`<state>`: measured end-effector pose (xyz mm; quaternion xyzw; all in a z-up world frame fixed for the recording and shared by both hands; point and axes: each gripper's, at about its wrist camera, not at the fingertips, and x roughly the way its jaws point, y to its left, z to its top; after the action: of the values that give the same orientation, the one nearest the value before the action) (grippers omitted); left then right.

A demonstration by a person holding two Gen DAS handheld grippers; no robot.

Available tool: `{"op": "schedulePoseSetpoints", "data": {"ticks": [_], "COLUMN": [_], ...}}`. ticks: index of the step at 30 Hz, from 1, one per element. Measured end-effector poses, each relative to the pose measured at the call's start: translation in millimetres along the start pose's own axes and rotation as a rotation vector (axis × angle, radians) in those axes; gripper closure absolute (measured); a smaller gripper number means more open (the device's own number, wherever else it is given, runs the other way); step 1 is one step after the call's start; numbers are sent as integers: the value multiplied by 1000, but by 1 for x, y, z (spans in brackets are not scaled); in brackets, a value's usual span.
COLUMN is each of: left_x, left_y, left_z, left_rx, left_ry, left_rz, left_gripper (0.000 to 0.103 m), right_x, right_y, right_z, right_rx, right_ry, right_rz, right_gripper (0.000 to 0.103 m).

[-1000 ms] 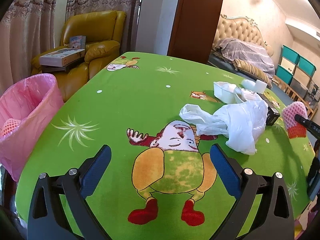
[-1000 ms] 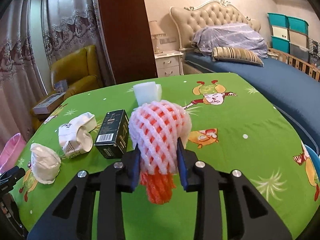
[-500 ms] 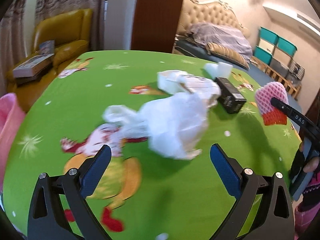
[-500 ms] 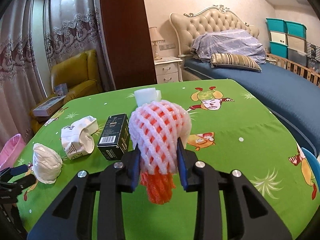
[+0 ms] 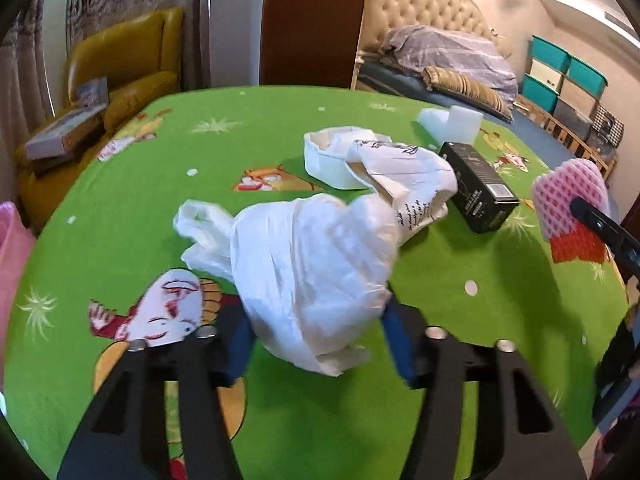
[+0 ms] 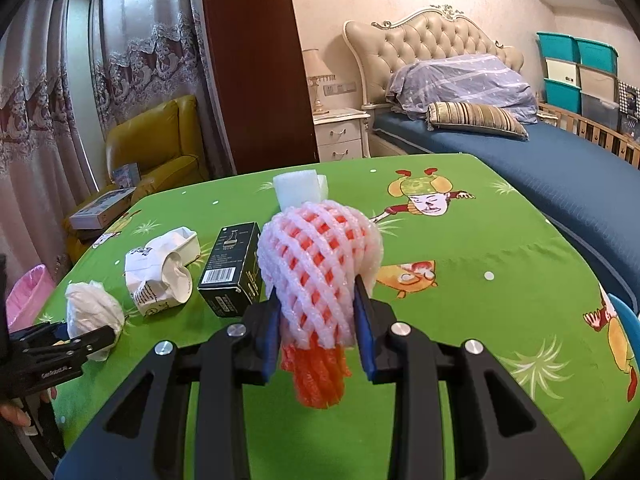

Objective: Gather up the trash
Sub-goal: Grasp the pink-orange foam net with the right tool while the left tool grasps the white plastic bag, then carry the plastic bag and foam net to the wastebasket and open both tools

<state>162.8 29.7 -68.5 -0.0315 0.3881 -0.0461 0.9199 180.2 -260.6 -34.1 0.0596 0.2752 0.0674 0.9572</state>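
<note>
A crumpled white plastic bag (image 5: 312,264) lies on the green tablecloth (image 5: 160,208). My left gripper (image 5: 318,340) is closing around it, and its blue pads press on the bag's sides. The right wrist view shows the same bag (image 6: 94,312) pinched at the far left by the left gripper (image 6: 80,340). My right gripper (image 6: 316,320) is shut on a pink-and-orange foam fruit net (image 6: 316,264), held above the table. That net (image 5: 568,204) also shows at the right edge of the left wrist view.
Behind the bag lie a crumpled white paper bag (image 5: 400,176), a black carton (image 5: 476,184) and a white foam block (image 5: 452,124). A bin with a pink liner (image 6: 28,296) stands off the table's left edge. A yellow armchair (image 5: 120,64) and a bed (image 6: 540,148) lie beyond.
My left gripper has swung right across the table to the white plastic bag, and its wide-open jaws have closed onto it. The right gripper and its foam net have stayed still.
</note>
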Motion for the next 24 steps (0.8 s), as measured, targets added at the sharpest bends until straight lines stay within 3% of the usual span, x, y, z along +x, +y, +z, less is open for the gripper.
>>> {"op": "schedulePoseSetpoints", "data": {"ticks": [9, 16, 24], "left_x": [-43, -81, -91], "left_y": [27, 48, 70], "left_z": [-29, -39, -54], "left_rx": [-14, -8, -48], "left_ry": [-106, -226, -231], "left_rz": [40, 101, 135], "left_gripper": [57, 57, 57], "right_x": [-2, -18, -39], "right_y": [12, 51, 111], "right_z": [0, -15, -34], "right_rx": [-52, -169, -326], "right_ry": [5, 39, 61], "right_rz": [19, 141, 279], "right_gripper": [72, 72, 72]}}
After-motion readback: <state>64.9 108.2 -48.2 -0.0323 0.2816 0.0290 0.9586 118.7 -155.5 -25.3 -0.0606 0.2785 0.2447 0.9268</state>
